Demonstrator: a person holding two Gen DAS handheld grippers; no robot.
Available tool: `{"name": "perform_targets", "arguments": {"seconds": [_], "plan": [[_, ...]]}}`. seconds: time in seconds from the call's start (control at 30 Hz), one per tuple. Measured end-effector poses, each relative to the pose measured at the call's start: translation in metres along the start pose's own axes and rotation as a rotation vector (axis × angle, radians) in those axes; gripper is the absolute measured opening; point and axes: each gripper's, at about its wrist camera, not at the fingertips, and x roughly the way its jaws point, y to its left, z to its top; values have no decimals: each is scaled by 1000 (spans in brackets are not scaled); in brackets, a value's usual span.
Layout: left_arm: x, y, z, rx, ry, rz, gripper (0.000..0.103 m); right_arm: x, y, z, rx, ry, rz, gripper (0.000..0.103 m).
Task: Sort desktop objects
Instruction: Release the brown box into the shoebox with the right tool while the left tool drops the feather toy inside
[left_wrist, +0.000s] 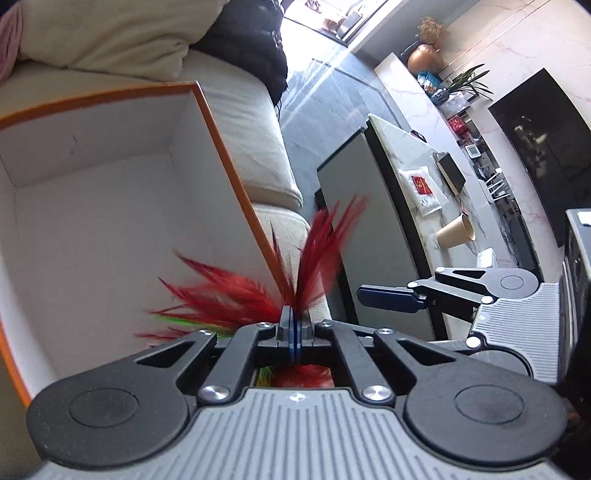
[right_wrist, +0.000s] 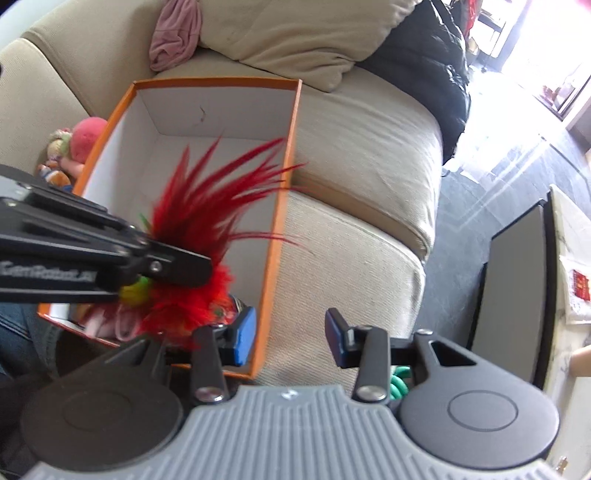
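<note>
My left gripper (left_wrist: 295, 325) is shut on a red feather shuttlecock (left_wrist: 236, 299), whose feathers fan out over the right wall of an orange-edged white box (left_wrist: 110, 206). In the right wrist view the left gripper (right_wrist: 184, 266) holds the shuttlecock (right_wrist: 207, 221) over the near end of the box (right_wrist: 207, 147). My right gripper (right_wrist: 290, 338) is open and empty, its left blue pad beside the box's near right corner. It also shows in the left wrist view (left_wrist: 388, 299). Pink items lie in the box bottom (right_wrist: 110, 321).
The box stands against a beige sofa (right_wrist: 369, 147) with cushions, a black jacket (right_wrist: 436, 55) and plush toys (right_wrist: 74, 147). A marble table (left_wrist: 424, 184) holds a paper cup (left_wrist: 454, 232), a plastic bag and a dark box. A green object (right_wrist: 399, 384) lies under my right gripper.
</note>
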Motion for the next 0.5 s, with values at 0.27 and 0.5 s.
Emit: {"name": "perform_targets", "arguments": {"seconds": [0.27, 0.5], "plan": [[6, 3, -5, 19, 14, 32, 2, 5, -5, -6, 10, 2, 12, 44], [-36, 19, -11, 30, -80, 109, 5, -5, 22, 4, -66, -109, 40, 44]]}}
